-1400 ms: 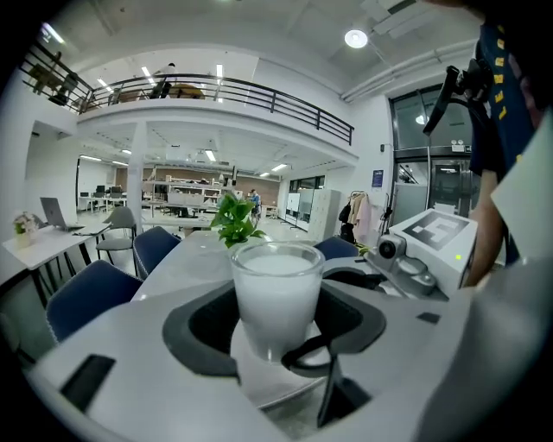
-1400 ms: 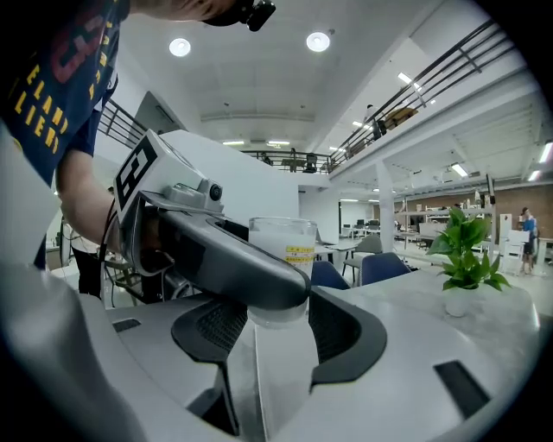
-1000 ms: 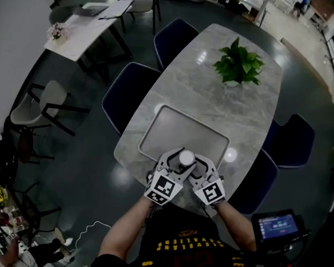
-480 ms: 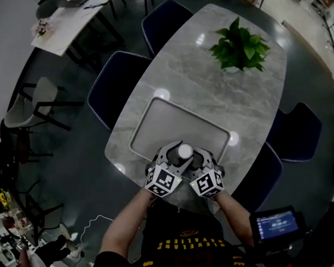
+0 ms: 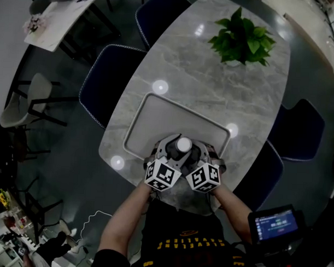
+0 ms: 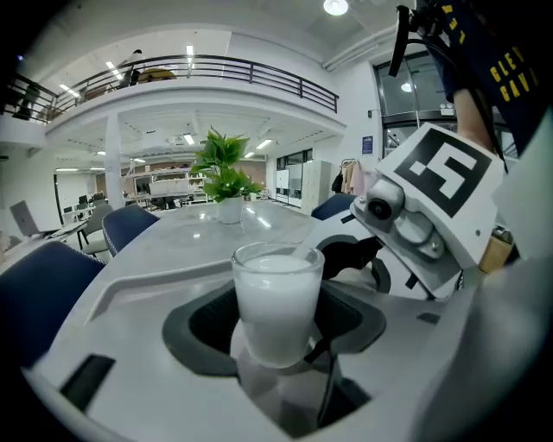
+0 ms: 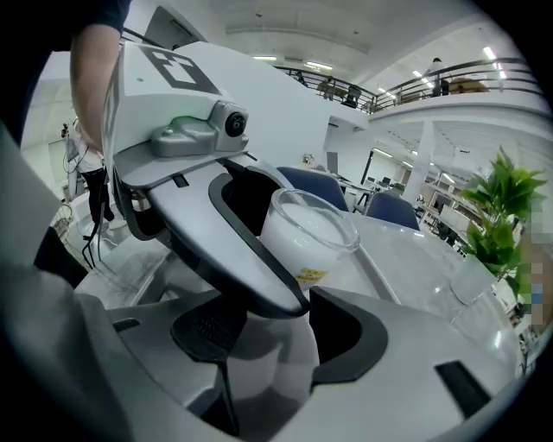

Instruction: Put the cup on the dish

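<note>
Clamping the cup [image 6: 276, 298] with the left gripper [image 6: 278, 337] here, squeezing it from left and right with the dark curved pads. Looking at a clear glass cup, upright, filled nearly to the brim with something white and milky. Holding it at the near edge of the dish [image 5: 156, 119], around the middle of that edge, going by the head view. Not managing to tell whether it's sitting on the dish or hanging just above it.

Talking about a flat grey rectangular dish with a raised rim, lying on the near part of a grey marble table [image 5: 212, 82].

Holding the right gripper [image 7: 275, 332] just beside the left one, on the cup's right. Showing its jaws spread apart and gripping nothing. Seeing one white jaw of the left gripper crossing over that gap in the right gripper view, with the cup just past it. Spotting a small yellow label low on the cup's side there too.

Further off, seeing a green potted plant [image 5: 244, 40] at the far end of the table, well apart from the dish. Also catching dark blue chairs [image 5: 111, 79] along the table's left and right sides, plus a small lit screen [image 5: 276, 226] at the near right, off the table.
</note>
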`<action>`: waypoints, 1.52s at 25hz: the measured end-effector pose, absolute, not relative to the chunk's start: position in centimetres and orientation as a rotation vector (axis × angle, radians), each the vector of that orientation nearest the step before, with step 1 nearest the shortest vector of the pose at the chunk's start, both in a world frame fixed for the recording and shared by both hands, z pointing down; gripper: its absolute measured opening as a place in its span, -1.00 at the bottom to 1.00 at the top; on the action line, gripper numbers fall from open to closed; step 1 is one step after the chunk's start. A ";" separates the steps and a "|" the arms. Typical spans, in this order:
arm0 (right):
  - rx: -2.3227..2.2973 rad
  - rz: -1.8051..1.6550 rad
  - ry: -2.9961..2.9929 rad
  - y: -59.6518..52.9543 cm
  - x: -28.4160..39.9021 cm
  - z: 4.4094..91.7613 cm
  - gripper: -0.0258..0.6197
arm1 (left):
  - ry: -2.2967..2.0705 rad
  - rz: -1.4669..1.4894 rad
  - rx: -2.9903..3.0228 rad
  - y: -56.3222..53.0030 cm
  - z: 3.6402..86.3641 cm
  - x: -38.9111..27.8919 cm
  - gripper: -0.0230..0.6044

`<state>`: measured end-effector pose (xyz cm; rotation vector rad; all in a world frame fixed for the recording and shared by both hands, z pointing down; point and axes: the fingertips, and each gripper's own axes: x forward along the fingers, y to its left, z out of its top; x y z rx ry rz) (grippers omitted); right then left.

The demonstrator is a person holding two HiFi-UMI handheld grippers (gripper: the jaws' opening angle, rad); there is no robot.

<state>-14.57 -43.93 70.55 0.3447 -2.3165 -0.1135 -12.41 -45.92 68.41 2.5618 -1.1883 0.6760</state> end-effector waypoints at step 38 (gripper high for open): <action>0.535 0.124 -2.330 -44.9 -9.9 69.0 -0.22 | -1.305 0.699 2.384 -45.9 70.0 -15.6 -0.01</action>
